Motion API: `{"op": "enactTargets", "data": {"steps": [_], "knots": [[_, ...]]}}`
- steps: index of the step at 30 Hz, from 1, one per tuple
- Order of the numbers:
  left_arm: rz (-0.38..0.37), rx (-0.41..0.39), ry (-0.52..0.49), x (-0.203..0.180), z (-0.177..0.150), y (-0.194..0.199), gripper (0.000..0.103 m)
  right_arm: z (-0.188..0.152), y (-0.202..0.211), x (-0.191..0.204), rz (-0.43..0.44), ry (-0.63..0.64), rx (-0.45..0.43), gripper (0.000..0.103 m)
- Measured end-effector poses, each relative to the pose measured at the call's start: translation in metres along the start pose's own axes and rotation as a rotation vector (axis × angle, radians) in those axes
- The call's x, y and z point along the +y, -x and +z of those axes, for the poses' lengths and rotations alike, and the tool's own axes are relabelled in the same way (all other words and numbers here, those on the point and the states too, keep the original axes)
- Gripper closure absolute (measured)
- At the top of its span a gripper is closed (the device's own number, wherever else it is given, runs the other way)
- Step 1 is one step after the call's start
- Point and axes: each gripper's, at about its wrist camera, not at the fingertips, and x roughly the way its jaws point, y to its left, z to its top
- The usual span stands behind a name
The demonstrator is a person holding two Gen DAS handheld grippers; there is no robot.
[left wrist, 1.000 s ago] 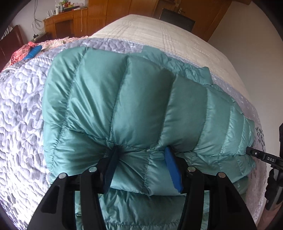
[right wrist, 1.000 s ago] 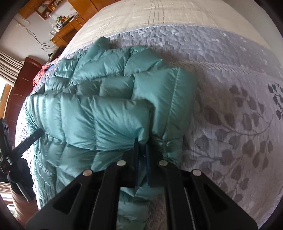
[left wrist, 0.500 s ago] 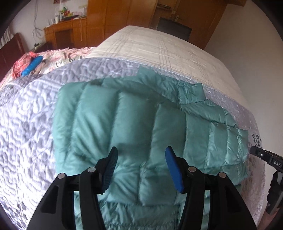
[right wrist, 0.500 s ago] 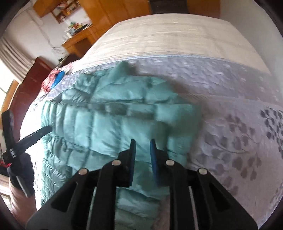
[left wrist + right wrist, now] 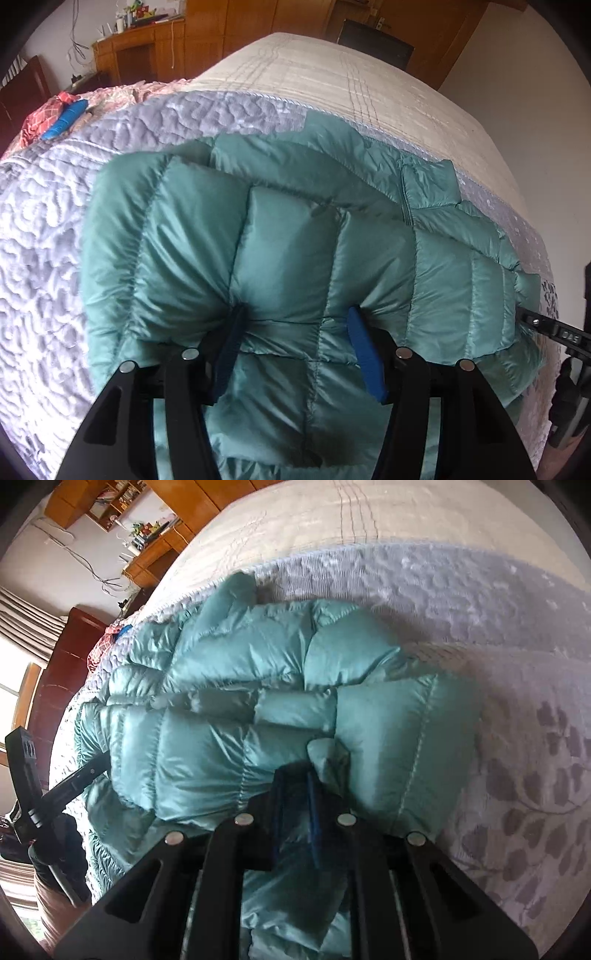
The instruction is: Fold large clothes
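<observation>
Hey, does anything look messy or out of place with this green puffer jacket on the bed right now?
Nothing is damaged or spilled. The green puffer jacket is just bunched mid-fold on the grey quilt, its collar poking out at the far edge. Loose red fabric lies at the bed's far corner.

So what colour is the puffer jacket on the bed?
Teal green puffer jacket, shiny and quilted; clearest in the left wrist view.

Both wrist cameras look steeply down along their fingers, close over the teal puffer jacket point(image 5: 295, 240) point(image 5: 236, 746), their shared ground
</observation>
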Motion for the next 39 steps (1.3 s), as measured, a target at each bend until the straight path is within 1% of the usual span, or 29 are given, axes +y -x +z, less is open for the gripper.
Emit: {"op": "enactTargets", "data": {"steps": [2,5,8,10,11,12,15,18,19,20,21,22,23,24,25,26,27,29,30,32,33,34,36,39], "knots": [[-0.002,-0.016,-0.006,-0.001,-0.004,0.013,0.046,-0.007,0.024,0.005,0.013,0.027,-0.043,0.087],[-0.007,-0.046,-0.051,-0.008,-0.02,0.035,0.046,-0.019,0.042,0.012,0.008,0.074,-0.048,0.086],[0.003,-0.041,-0.08,-0.011,-0.036,0.042,0.046,-0.029,0.037,0.012,-0.012,0.091,-0.01,0.087],[0.016,-0.02,-0.087,-0.009,-0.044,0.035,0.046,-0.036,0.023,0.006,-0.052,0.086,0.02,0.087],[0.028,-0.008,-0.084,-0.007,-0.046,0.029,0.046,-0.037,0.014,0.001,-0.052,0.068,0.039,0.089],[0.03,0.001,-0.076,-0.004,-0.047,0.025,0.046,-0.038,0.009,-0.001,-0.043,0.059,0.045,0.089],[0.022,0.019,-0.057,0.003,-0.048,0.013,0.044,-0.038,-0.003,-0.004,-0.037,0.04,0.057,0.091],[0.013,0.028,-0.034,0.005,-0.047,0.018,0.046,-0.041,0.01,-0.003,-0.032,0.037,0.04,0.09],[0.011,0.027,-0.03,0.006,-0.048,0.024,0.046,-0.044,0.018,-0.002,-0.029,0.039,0.028,0.086],[0.004,0.015,-0.028,0.008,-0.05,0.036,0.046,-0.047,0.029,-0.001,-0.027,0.047,0.009,0.086],[0.0,0.006,-0.033,0.009,-0.053,0.044,0.045,-0.056,0.047,0.002,-0.019,0.061,-0.019,0.085],[-0.001,-0.003,-0.041,0.011,-0.056,0.055,0.044,-0.064,0.06,0.002,-0.009,0.067,-0.034,0.081],[0.001,-0.015,-0.052,0.015,-0.064,0.069,0.039,-0.076,0.074,0.004,0.002,0.073,-0.047,0.075],[0.004,-0.021,-0.056,0.019,-0.071,0.079,0.035,-0.087,0.084,0.005,0.005,0.08,-0.051,0.072],[0.007,-0.023,-0.06,0.025,-0.08,0.089,0.034,-0.102,0.094,0.006,0.0,0.09,-0.053,0.067],[0.014,-0.018,-0.063,0.034,-0.093,0.101,0.032,-0.114,0.1,0.008,-0.009,0.098,-0.053,0.063],[0.023,-0.011,-0.063,0.041,-0.103,0.109,0.03,-0.133,0.108,0.008,-0.018,0.102,-0.046,0.062],[0.054,0.012,-0.058,0.06,-0.13,0.125,0.029,-0.17,0.116,0.005,-0.01,0.076,-0.017,0.057],[0.072,0.025,-0.054,0.069,-0.142,0.131,0.029,-0.181,0.117,0.004,-0.007,0.062,-0.004,0.055],[0.089,0.051,-0.038,0.085,-0.162,0.14,0.029,-0.212,0.122,0.0,-0.016,0.025,0.02,0.042],[0.091,0.068,-0.025,0.094,-0.175,0.144,0.029,-0.232,0.124,-0.004,-0.025,-0.004,0.039,0.04],[0.084,0.082,-0.012,0.101,-0.187,0.148,0.029,-0.243,0.125,-0.006,-0.026,-0.023,0.051,0.038],[0.061,0.111,0.006,0.11,-0.21,0.15,0.029,-0.267,0.128,-0.01,0.003,-0.069,0.068,0.035],[0.033,0.14,0.031,0.122,-0.231,0.152,0.029,-0.289,0.128,-0.013,0.026,-0.113,0.085,0.034]]}}
